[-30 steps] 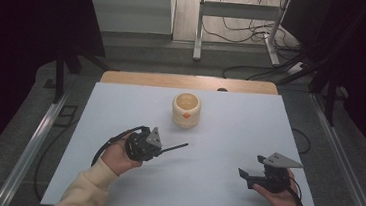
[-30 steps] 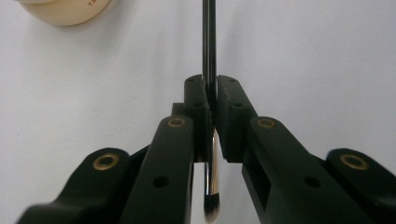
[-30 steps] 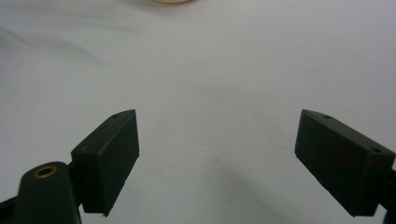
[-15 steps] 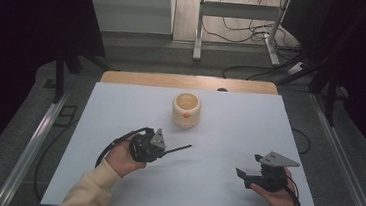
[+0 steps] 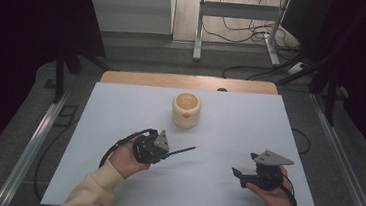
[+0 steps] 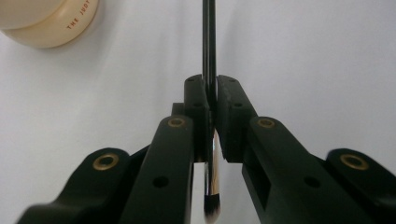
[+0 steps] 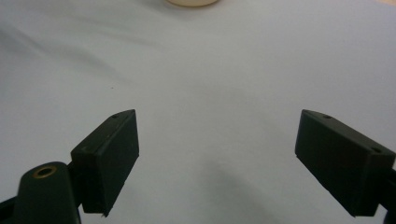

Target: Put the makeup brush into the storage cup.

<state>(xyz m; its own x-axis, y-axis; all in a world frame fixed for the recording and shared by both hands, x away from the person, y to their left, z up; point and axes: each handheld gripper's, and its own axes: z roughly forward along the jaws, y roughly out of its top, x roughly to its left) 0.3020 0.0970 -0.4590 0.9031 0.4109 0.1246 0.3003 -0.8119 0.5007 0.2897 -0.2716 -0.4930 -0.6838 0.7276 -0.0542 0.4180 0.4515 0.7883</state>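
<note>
left gripper (image 6: 211, 116) pinching makeup brush (image 5: 181, 150) mid-handle, handle end aimed toward cream cup (image 5: 186, 110) ahead, probably so it drops in handle-first. right gripper (image 7: 217, 161) spread wide, empty, parked aside.

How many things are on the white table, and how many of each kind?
Cream cups: 1
Makeup brushes, clamped in the left gripper: 1
Grippers, counting the right gripper with its jaws apart: 2
Total: 4
</note>
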